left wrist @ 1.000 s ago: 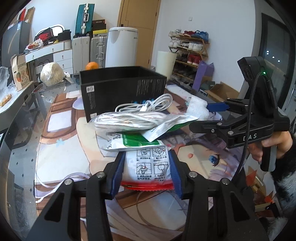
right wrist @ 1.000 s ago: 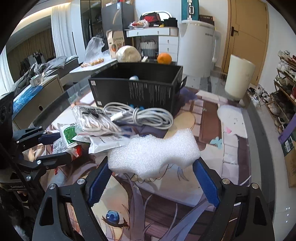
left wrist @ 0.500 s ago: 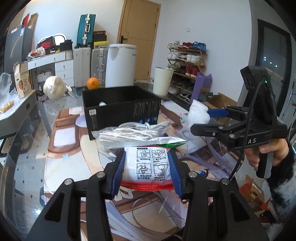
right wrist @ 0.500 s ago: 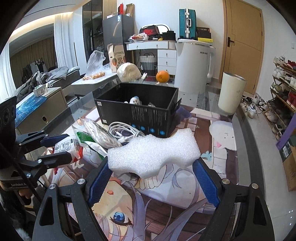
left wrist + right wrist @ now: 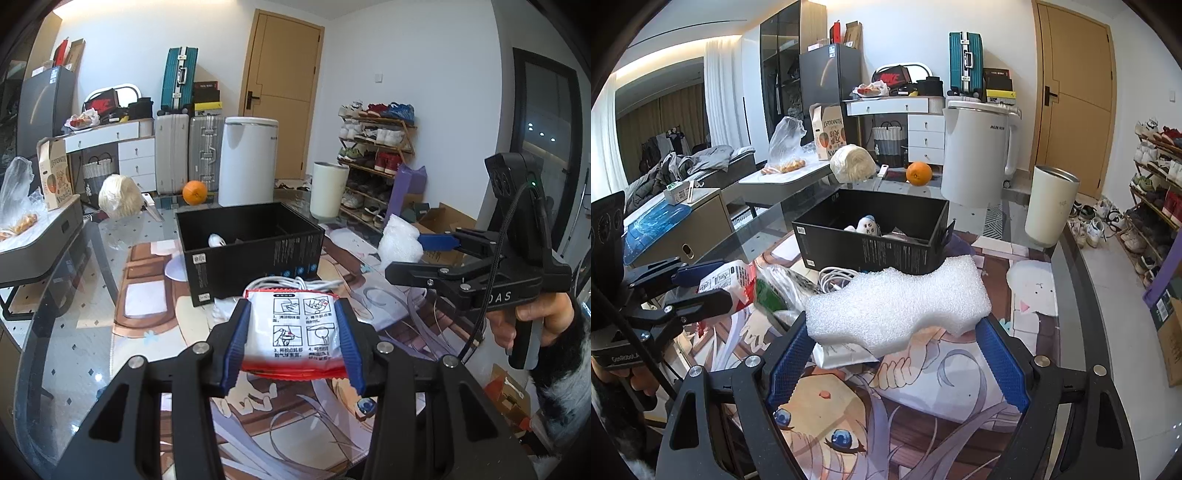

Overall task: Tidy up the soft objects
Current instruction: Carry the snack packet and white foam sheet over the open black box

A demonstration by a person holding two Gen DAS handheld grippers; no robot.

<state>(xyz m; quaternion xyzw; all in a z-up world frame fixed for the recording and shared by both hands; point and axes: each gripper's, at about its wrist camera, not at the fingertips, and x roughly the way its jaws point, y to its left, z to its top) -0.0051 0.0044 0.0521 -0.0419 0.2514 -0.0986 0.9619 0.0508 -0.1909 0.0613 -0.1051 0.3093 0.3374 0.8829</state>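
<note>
My left gripper (image 5: 293, 339) is shut on a white and red packet (image 5: 295, 332) with printed instruction pictures and holds it above the table; it also shows in the right wrist view (image 5: 729, 282). My right gripper (image 5: 897, 354) is shut on a white foam block (image 5: 899, 308), also lifted; the block shows in the left wrist view (image 5: 400, 245). An open black box (image 5: 879, 251) stands ahead with a small white plush toy (image 5: 867, 225) inside.
A coiled white cable (image 5: 836, 277), a bagged cable (image 5: 785, 284) and a green and white packet lie in front of the box on the printed mat (image 5: 923, 424). An orange (image 5: 918, 173), a wrapped cabbage (image 5: 852, 163) and a white cup (image 5: 1051, 205) stand behind.
Both grippers have risen with their loads. The packet has come up off the pile of cables and packets, and the box interior has come into view.
</note>
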